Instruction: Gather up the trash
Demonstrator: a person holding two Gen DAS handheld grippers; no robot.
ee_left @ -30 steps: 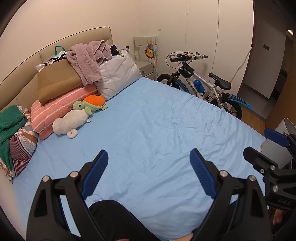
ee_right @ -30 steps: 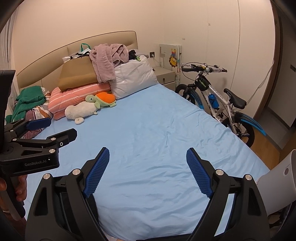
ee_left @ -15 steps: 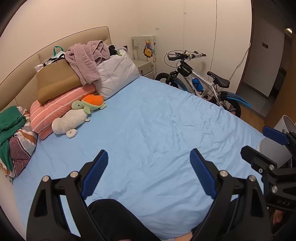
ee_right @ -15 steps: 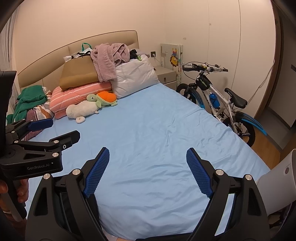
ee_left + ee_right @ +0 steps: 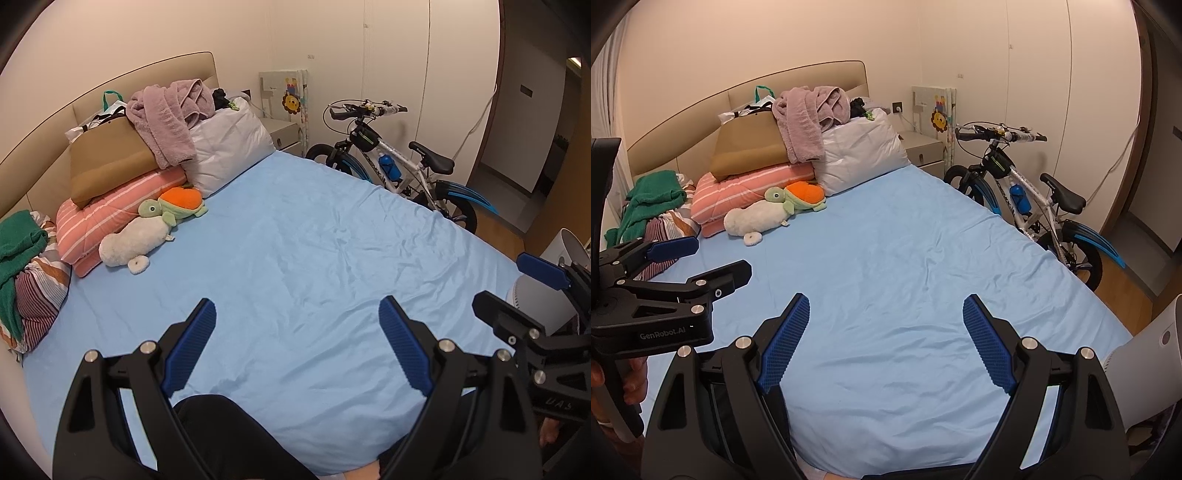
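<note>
Both pairs of blue ribbed fingers (image 5: 192, 341) stand spread wide with nothing between them: the left gripper (image 5: 297, 341) and the right gripper (image 5: 882, 341) each hang empty above the near end of the smooth light-blue bedsheet (image 5: 314, 236).

Going left to right across the head of the bed: a crumpled green cloth (image 5: 18, 236) on a striped bundle, a pink-and-white striped pillow (image 5: 110, 206), a white plush seal (image 5: 133, 243) touching a green-and-orange plush turtle (image 5: 177, 203), a tan paper bag (image 5: 107, 158) with a mauve towel (image 5: 166, 118) draped over it, a white pillow (image 5: 229, 147), then a white-and-blue bicycle (image 5: 399, 166) beside the bed and a white rounded appliance (image 5: 1145, 354) at the far right.

No trash shows plainly in either view, so where it lies cannot be told. Judging by the room, any scrap would likely be light, soft and crushable, such as wrapper or tissue; pinching it at a raised fold or edge, rather than pressing flat into the sheet, seems the safest hold.
</note>
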